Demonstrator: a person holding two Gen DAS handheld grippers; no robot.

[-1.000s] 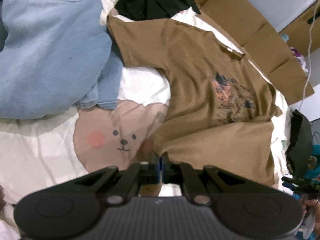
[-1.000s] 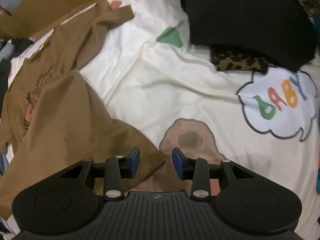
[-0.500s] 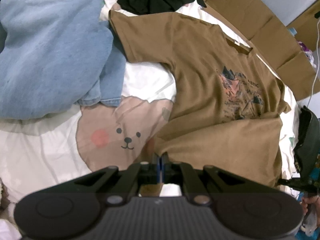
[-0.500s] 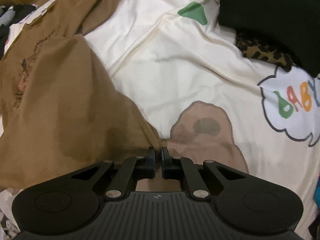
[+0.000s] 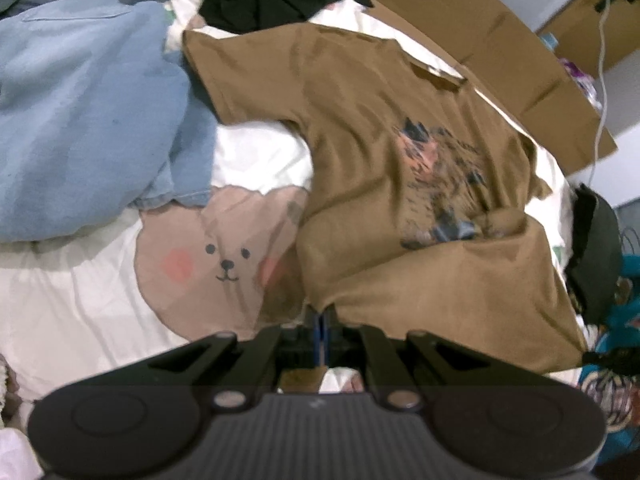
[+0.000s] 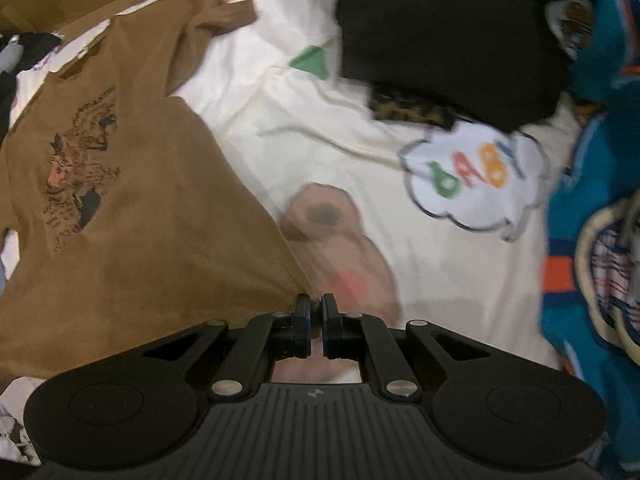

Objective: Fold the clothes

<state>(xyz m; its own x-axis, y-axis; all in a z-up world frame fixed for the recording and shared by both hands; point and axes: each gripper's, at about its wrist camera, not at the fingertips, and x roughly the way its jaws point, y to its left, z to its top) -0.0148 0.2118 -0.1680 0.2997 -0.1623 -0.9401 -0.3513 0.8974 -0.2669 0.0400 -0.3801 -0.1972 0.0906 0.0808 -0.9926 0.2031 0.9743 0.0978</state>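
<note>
Left wrist view: your left gripper point(image 5: 321, 322) has its fingers pressed together on a hem corner of the brown T-shirt point(image 5: 384, 184), which spreads from lower centre up across the middle of the frame over the cream bedsheet point(image 5: 60, 292). A blue denim garment point(image 5: 80, 120) fills the upper left, and flattened cardboard point(image 5: 480, 40) runs along the upper right. Right wrist view: your right gripper point(image 6: 316, 320) pinches the shirt's other hem corner at lower centre, with the shirt point(image 6: 132, 216) filling the left half. A black garment point(image 6: 440, 24) lies at upper right, a teal jersey point(image 6: 592, 200) on the right edge.
</note>
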